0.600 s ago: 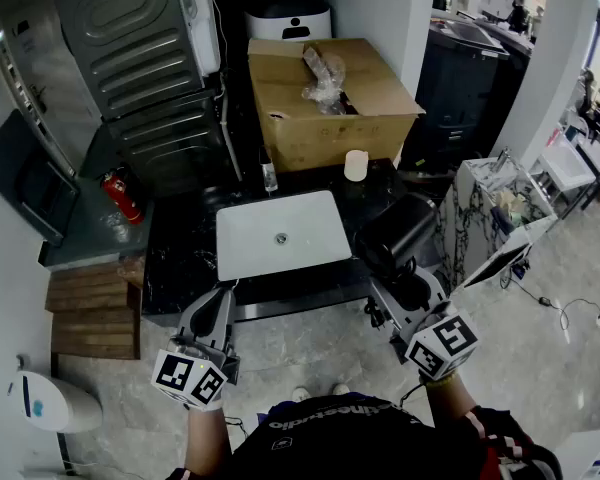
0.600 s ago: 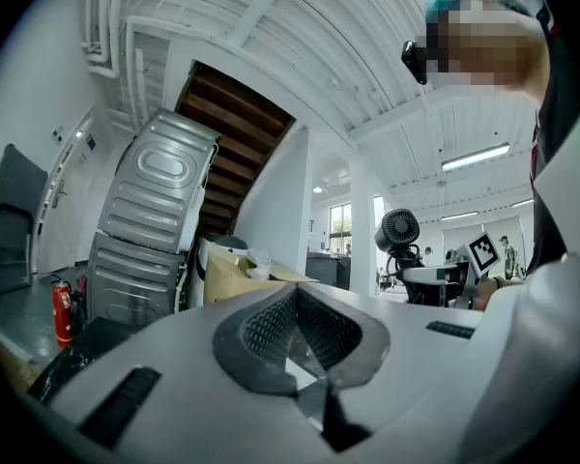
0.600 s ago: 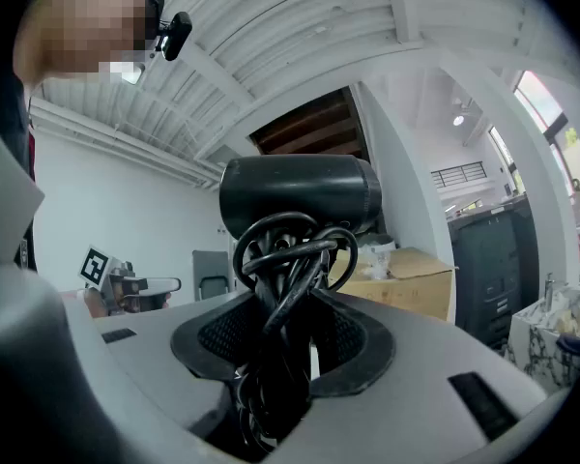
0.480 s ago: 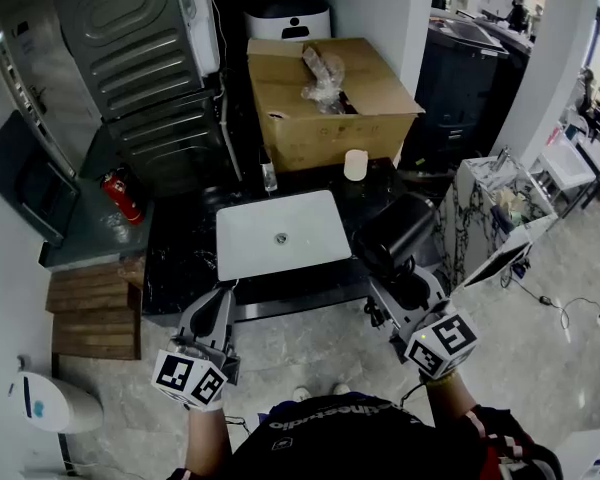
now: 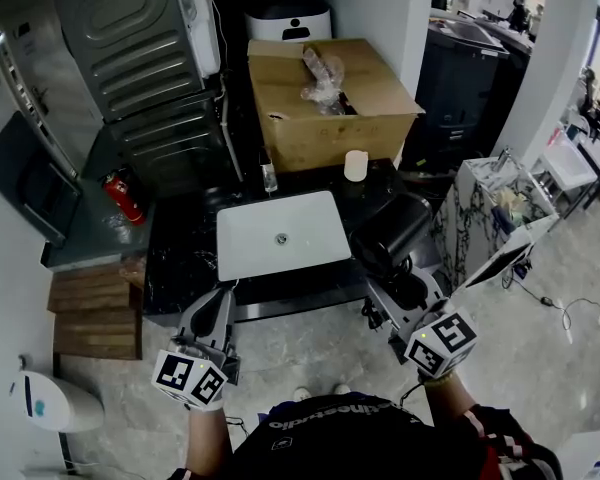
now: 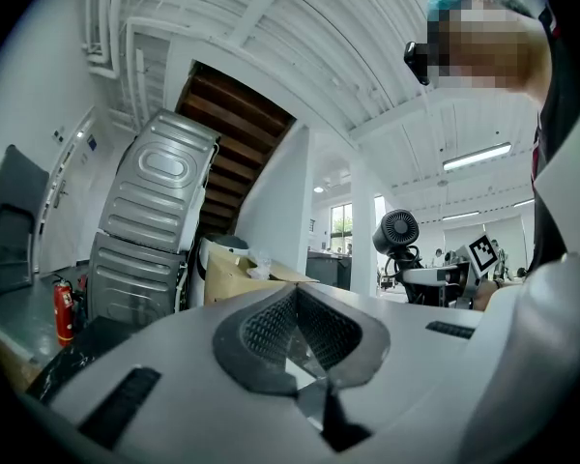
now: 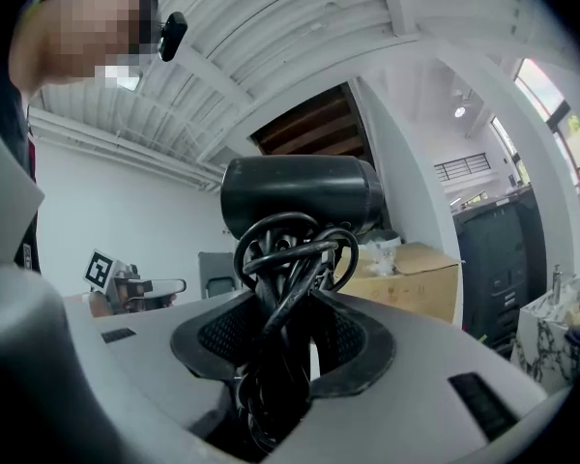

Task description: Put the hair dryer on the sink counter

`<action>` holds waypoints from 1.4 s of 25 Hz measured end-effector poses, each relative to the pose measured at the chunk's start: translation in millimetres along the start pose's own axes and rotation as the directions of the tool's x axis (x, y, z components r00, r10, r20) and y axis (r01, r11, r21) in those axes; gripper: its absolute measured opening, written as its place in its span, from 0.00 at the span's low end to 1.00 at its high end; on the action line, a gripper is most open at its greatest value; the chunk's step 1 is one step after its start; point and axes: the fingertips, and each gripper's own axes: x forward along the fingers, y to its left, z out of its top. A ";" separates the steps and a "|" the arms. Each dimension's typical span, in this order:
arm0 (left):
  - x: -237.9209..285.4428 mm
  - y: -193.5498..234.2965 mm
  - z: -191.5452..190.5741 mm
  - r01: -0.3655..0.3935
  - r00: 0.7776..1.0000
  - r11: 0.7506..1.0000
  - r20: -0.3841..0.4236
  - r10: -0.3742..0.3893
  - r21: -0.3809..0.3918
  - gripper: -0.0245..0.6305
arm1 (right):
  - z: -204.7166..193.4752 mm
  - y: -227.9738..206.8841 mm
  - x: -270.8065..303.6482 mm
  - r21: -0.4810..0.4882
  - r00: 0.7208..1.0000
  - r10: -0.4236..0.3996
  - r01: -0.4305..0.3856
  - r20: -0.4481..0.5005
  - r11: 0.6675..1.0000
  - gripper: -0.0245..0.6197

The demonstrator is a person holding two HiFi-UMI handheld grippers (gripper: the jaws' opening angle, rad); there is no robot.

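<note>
The black hair dryer hangs over the right end of the black sink counter, its barrel pointing away from me. My right gripper is shut on its handle, which has the black cord wound round it. In the right gripper view the hair dryer stands upright above the right gripper, cord loops between the pads. The white basin sits in the counter's middle. My left gripper hovers before the counter's front edge. The left gripper is shut, nothing between its pads. The hair dryer shows far right there.
A small bottle and a white cylinder stand at the counter's back edge. Behind it is an open cardboard box. Stacked grey machines and a red fire extinguisher stand at left, a wooden pallet beside the counter.
My right gripper has edged the hair dryer slightly left and forward over the counter's right end. The left gripper has stayed where it was.
</note>
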 end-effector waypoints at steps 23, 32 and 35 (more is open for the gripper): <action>33.1 -32.0 -23.1 -0.064 0.996 0.998 -0.063 0.064 0.012 0.06 | -30.1 -54.2 -14.9 0.040 0.996 0.077 -0.076 -0.041 0.996 0.34; 59.3 6.8 -40.6 -0.073 0.995 0.997 -0.070 0.072 -0.021 0.06 | -54.8 -65.6 27.9 0.063 0.990 0.089 -0.083 -0.106 0.995 0.34; 73.4 36.5 -44.2 -0.067 0.995 0.998 -0.069 0.066 -0.011 0.06 | -56.1 -65.2 59.2 0.070 0.989 0.088 -0.080 -0.115 0.994 0.34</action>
